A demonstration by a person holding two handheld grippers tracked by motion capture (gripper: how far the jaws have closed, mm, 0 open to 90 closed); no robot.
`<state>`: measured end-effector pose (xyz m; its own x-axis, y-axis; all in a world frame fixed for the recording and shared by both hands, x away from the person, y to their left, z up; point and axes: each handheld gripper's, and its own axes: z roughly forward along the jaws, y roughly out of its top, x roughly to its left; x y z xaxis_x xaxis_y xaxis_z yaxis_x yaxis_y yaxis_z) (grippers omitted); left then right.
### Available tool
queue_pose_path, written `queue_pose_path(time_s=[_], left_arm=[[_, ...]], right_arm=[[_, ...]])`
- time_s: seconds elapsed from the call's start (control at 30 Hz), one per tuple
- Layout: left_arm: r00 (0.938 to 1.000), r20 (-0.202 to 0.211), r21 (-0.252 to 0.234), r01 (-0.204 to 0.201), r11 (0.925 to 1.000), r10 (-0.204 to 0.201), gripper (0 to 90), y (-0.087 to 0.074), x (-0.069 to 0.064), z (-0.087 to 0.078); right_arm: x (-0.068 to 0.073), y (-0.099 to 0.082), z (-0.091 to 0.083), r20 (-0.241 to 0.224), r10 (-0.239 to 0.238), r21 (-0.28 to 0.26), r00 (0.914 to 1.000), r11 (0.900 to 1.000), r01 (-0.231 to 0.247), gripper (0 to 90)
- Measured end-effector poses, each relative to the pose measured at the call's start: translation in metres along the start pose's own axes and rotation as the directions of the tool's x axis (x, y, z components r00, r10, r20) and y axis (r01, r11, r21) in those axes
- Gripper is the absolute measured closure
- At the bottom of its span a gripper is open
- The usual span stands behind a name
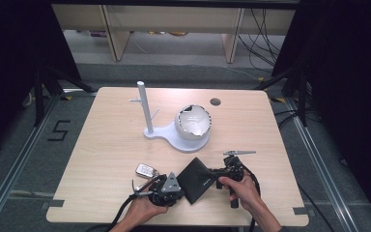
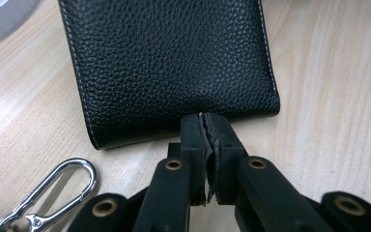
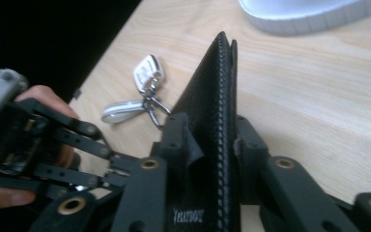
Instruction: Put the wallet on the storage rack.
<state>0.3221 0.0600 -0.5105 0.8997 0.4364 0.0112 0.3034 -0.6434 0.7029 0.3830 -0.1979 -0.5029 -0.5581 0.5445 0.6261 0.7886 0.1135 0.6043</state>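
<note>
A black leather wallet (image 1: pixel 195 179) is held between both grippers near the table's front edge. My left gripper (image 1: pixel 178 186) pinches one edge of it; in the left gripper view the jaws are pressed together at the rim of the wallet (image 2: pixel 174 63), with my left gripper (image 2: pixel 205 123) shut there. My right gripper (image 1: pixel 213 175) comes from the right. In the right gripper view the wallet (image 3: pixel 212 96) stands on edge between the pads, with my right gripper (image 3: pixel 212 140) shut on it.
A key fob with a silver carabiner (image 1: pixel 146 170) lies just left of the wallet; the carabiner (image 2: pixel 63 188) is beside my left jaws. A white stand with an upright post (image 1: pixel 145 106) and a white bowl (image 1: pixel 193 122) occupies the table's middle. A grommet hole (image 1: pixel 215 101) sits at the back.
</note>
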Motion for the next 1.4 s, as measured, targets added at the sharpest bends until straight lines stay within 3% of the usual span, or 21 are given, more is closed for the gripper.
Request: queue_pose_path(time_s=[0.13, 0.27, 0.3, 0.33, 0.4, 0.43, 0.47, 0.57, 0.67, 0.8, 0.83, 0.87, 0.9, 0.93, 0.97, 1.03, 1.17, 1.3, 1.33, 1.37, 1.4], left_arm=[[0.9999, 0.008, 0.001, 0.006, 1.0, -0.006, 82.3, 0.0, -0.001, 0.0], [0.9997, 0.023, 0.018, -0.01, 0.9998, 0.01, 68.2, 0.0, -0.005, -0.005], [0.9999, 0.011, 0.014, 0.002, 0.9999, -0.002, 65.6, 0.0, -0.007, -0.006], [0.9998, 0.005, 0.022, -0.021, 0.9995, 0.021, 62.0, 0.0, -0.005, -0.008], [0.9999, 0.003, 0.02, -0.016, 0.9997, 0.016, 57.7, -0.001, -0.005, -0.013], [1.0, -0.004, 0.015, -0.009, 0.9998, 0.009, 56.1, -0.002, -0.004, -0.016], [0.9999, -0.009, 0.011, -0.004, 0.9999, 0.004, 54.1, -0.002, -0.003, -0.018], [0.9996, -0.027, -0.001, 0.008, 1.0, -0.008, 47.7, -0.003, 0.0, -0.025], [0.9974, -0.062, -0.017, 0.035, 0.9992, -0.036, 42.9, -0.006, 0.003, -0.037], [0.9943, -0.091, -0.033, 0.054, 0.998, -0.057, 37.0, -0.012, 0.006, -0.049], [0.9926, -0.102, -0.036, 0.062, 0.9974, -0.066, 36.2, -0.015, 0.006, -0.053], [0.9923, -0.113, -0.029, 0.048, 0.9984, -0.051, 35.2, -0.017, 0.008, -0.056], [0.9906, -0.115, -0.043, 0.07, 0.9966, -0.075, 34.5, -0.02, 0.008, -0.058], [0.9894, -0.127, -0.041, 0.067, 0.9969, -0.071, 33.5, -0.022, 0.009, -0.061], [0.9894, -0.127, -0.041, 0.067, 0.9969, -0.071, 32.8, -0.022, 0.009, -0.061], [0.987, -0.136, -0.043, 0.081, 0.9958, -0.086, 31.9, -0.027, 0.01, -0.066], [0.9826, -0.158, -0.046, 0.09, 0.9948, -0.097, 31.1, -0.036, 0.014, -0.074], [0.9807, -0.166, -0.039, 0.098, 0.9945, -0.103, 30.5, -0.042, 0.017, -0.08], [0.9774, -0.178, -0.049, 0.107, 0.9931, -0.114, 30.4, -0.044, 0.017, -0.08], [0.9757, -0.185, -0.043, 0.111, 0.9929, -0.117, 30.4, -0.045, 0.017, -0.081], [0.9774, -0.176, -0.04, 0.111, 0.993, -0.117, 30.3, -0.046, 0.018, -0.082]], right_arm=[[0.006, 0.0, -0.002, -0.037, -0.016, -0.016, 0.9992, 0.9998, 0.015, 76.5], [0.016, 0.0, -0.002, -0.05, -0.051, -0.048, 0.9974, 0.9977, 0.048, 79.5], [0.018, 0.0, -0.002, -0.06, -0.06, -0.051, 0.9964, 0.9971, 0.057, 79.6], [0.022, 0.0, -0.003, -0.066, -0.028, -0.042, 0.9974, 0.9988, 0.025, 79.8], [0.022, 0.003, -0.004, -0.06, -0.082, -0.062, 0.9948, 0.995, 0.078, 79.9], [0.027, 0.003, -0.006, -0.084, -0.039, -0.047, 0.9958, 0.9983, 0.035, 79.9], [0.026, 0.004, -0.007, -0.084, -0.075, -0.076, 0.9936, 0.9947, 0.069, 79.9], [0.028, 0.008, -0.011, -0.075, -0.102, -0.097, 0.9919, 0.9908, 0.095, 79.9], [0.031, 0.011, -0.016, -0.084, -0.086, -0.104, 0.9928, 0.9916, 0.077, 79.9], [0.029, 0.016, -0.024, -0.059, -0.095, -0.128, 0.9937, 0.9879, 0.087, 79.9], [0.025, 0.018, -0.025, -0.053, -0.127, -0.139, 0.9905, 0.9832, 0.118, 79.9], [0.026, 0.019, -0.028, -0.053, -0.102, -0.141, 0.9934, 0.9857, 0.093, 79.9], [0.024, 0.02, -0.029, -0.052, -0.111, -0.15, 0.9924, 0.9834, 0.102, 79.9], [0.024, 0.021, -0.033, -0.043, -0.08, -0.149, 0.9958, 0.9862, 0.073, 79.9], [0.021, 0.022, -0.035, -0.039, -0.113, -0.168, 0.9929, 0.9802, 0.104, 79.9], [0.017, 0.025, -0.039, -0.017, -0.118, -0.184, 0.9929, 0.9764, 0.113, 79.9], [0.014, 0.031, -0.046, -0.003, -0.093, -0.199, 0.9956, 0.9757, 0.091, 79.9], [0.008, 0.039, -0.05, 0.03, -0.105, -0.216, 0.9941, 0.9703, 0.109, 79.9], [0.008, 0.041, -0.05, 0.037, -0.083, -0.215, 0.9959, 0.9726, 0.089, 79.9], [0.007, 0.044, -0.051, 0.028, -0.1, -0.222, 0.9946, 0.9694, 0.103, 79.9], [0.008, 0.046, -0.052, 0.029, -0.084, -0.217, 0.996, 0.9721, 0.089, 79.9]])
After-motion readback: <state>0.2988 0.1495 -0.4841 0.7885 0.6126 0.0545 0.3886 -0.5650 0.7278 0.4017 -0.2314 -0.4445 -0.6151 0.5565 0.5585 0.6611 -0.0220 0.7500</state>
